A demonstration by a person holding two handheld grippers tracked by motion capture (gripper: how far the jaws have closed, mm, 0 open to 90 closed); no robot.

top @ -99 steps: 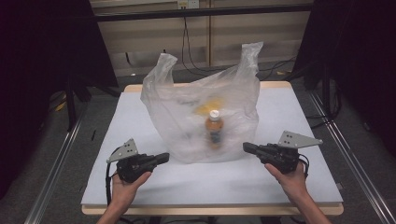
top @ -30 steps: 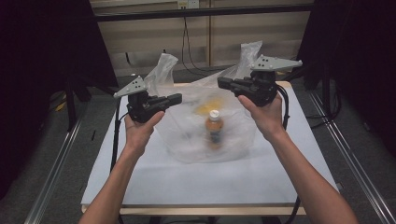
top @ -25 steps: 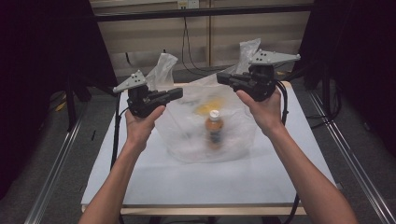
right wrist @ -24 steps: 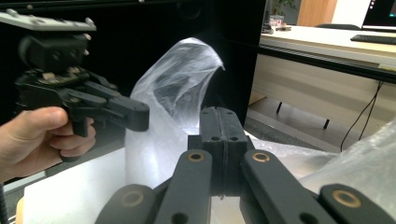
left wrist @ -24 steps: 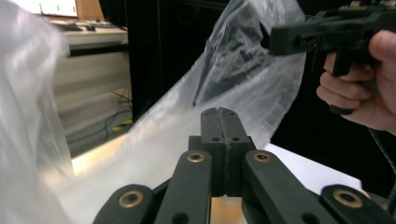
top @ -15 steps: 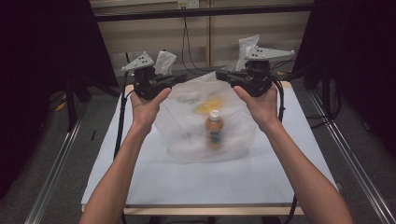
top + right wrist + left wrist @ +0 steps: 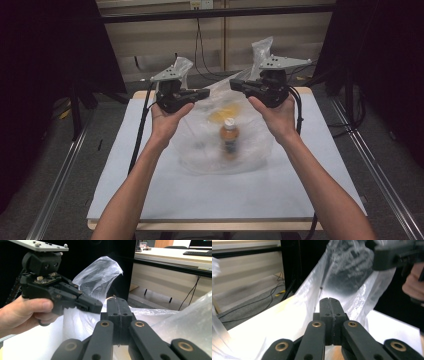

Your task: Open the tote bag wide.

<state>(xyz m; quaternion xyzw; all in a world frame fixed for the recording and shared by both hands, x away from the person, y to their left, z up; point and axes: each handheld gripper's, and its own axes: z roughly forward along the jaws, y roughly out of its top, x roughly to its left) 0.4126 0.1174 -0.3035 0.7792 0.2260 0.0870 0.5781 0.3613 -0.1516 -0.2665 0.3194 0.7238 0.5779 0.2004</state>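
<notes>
A clear plastic bag (image 7: 220, 140) stands on the white bench (image 7: 150, 185), and a bottle (image 7: 229, 140) with a white cap sits upright inside the bag near its middle. The left claw (image 7: 206, 93) is held at the bag's top left edge beside the left handle (image 7: 181, 66), its jaws pressed together with nothing visibly between them. The right claw (image 7: 234, 85) is held at the bag's top right edge beside the right handle (image 7: 261, 49), its jaws also pressed together, tips pointing toward the left claw.

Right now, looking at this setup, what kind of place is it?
Probably a lab recording station: a white table curtained in black, loose cables on the floor, and an office desk with a keyboard behind. A person works a clear plastic bag there.
</notes>
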